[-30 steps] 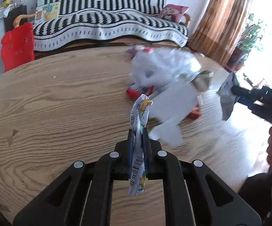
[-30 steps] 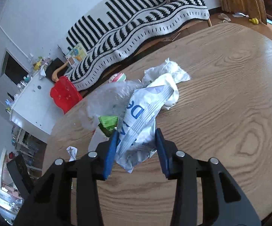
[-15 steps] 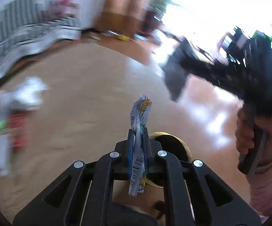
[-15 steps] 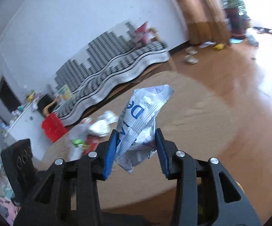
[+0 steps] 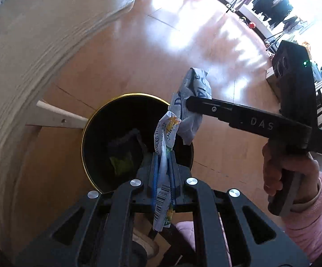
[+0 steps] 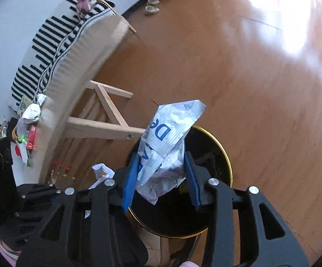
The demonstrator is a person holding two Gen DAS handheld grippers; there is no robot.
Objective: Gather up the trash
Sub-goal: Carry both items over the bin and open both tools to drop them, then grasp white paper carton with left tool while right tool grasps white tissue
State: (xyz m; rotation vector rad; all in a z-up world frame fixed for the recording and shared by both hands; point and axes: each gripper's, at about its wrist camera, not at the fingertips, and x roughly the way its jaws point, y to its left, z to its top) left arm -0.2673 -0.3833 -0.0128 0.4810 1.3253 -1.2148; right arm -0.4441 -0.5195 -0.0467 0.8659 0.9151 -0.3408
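Observation:
My left gripper [image 5: 163,155] is shut on a thin white snack wrapper [image 5: 165,138] with a barcode, held over the black bin with a gold rim [image 5: 87,120] on the floor. My right gripper [image 6: 161,166] is shut on a crumpled white and blue bag [image 6: 167,138], also above the bin [image 6: 226,155]. The bag also shows in the left wrist view [image 5: 191,102], beside the left wrapper. Some trash lies inside the bin [image 5: 121,153].
The round wooden table [image 5: 27,44] stands left of the bin, with its wooden legs [image 6: 103,129] close to the rim. More trash [image 6: 29,129] lies on the table edge. A striped sofa [image 6: 49,44] is behind. Bare wooden floor [image 6: 250,66] spreads right.
Both grippers have swung away from the tabletop and down over the floor bin, each still holding its piece of trash.

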